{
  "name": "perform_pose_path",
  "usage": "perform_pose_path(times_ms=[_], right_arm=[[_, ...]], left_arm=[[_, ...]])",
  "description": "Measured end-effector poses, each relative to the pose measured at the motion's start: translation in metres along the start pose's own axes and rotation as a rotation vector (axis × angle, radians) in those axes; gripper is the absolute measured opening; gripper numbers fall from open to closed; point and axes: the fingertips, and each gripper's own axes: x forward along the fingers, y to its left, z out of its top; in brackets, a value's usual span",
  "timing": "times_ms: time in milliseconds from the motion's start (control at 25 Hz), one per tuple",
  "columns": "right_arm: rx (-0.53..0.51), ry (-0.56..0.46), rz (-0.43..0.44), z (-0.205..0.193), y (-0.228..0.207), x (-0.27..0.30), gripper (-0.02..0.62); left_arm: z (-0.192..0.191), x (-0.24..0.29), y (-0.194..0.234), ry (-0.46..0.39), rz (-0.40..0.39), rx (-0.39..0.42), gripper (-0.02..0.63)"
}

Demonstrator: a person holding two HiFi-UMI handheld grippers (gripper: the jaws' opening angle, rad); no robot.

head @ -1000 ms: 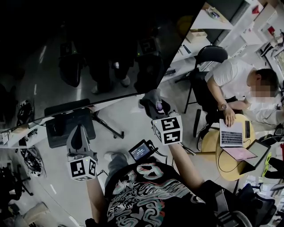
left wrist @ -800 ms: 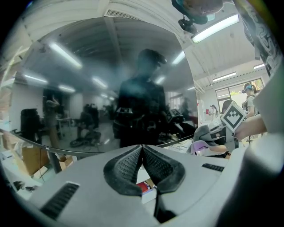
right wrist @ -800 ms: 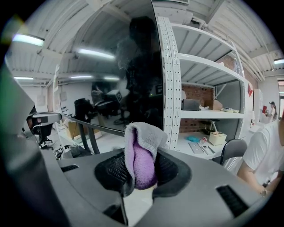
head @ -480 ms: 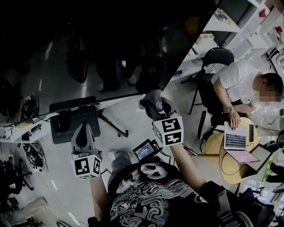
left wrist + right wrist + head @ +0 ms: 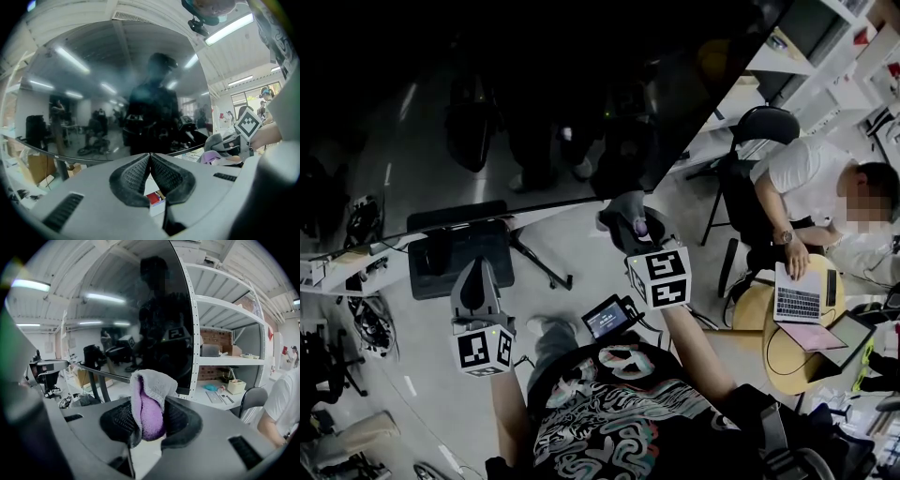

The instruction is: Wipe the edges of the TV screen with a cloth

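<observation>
A large dark TV screen (image 5: 534, 94) fills the upper part of the head view and mirrors the room; it also shows in both gripper views (image 5: 117, 93) (image 5: 159, 319). My right gripper (image 5: 629, 223) is shut on a folded grey and purple cloth (image 5: 148, 404) and sits just below the screen's lower edge, near its lower right corner. The cloth (image 5: 626, 214) pokes up between the jaws. My left gripper (image 5: 474, 277) is lower and to the left, shut with nothing in it, its pads (image 5: 133, 176) pressed together.
The TV's stand legs (image 5: 534, 262) and a black base (image 5: 459, 258) lie under the screen. A person (image 5: 825, 187) sits at the right by a round table (image 5: 787, 347) with a laptop (image 5: 800, 292). White shelves (image 5: 225, 333) stand to the screen's right. A black chair (image 5: 759, 131) is near.
The head view has shifted slightly, so the screen and room sit a little further right and up. Both grippers keep nearly the same places, the right one still holding the cloth.
</observation>
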Motion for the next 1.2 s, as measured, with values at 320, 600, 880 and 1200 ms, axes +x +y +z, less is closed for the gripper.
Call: perform_pose_path(times_ms=[320,600,880,1200], right_arm=[[-0.012,0.003,0.021,0.003,0.01,0.005,0.141],[-0.02,0.003,0.044,0.003,0.02,0.009,0.141],[-0.018,0.009,0.062,0.006,0.024,0.011,0.141],[-0.02,0.008,0.091,0.007,0.035,0.015,0.141]], left_arm=[[-0.001,-0.002,0.009,-0.002,0.029,-0.007,0.017],[-0.003,-0.004,0.012,-0.007,0.035,-0.022,0.017],[-0.001,-0.004,0.012,-0.01,0.041,-0.031,0.017],[-0.001,-0.009,0.017,-0.01,0.058,-0.033,0.017]])
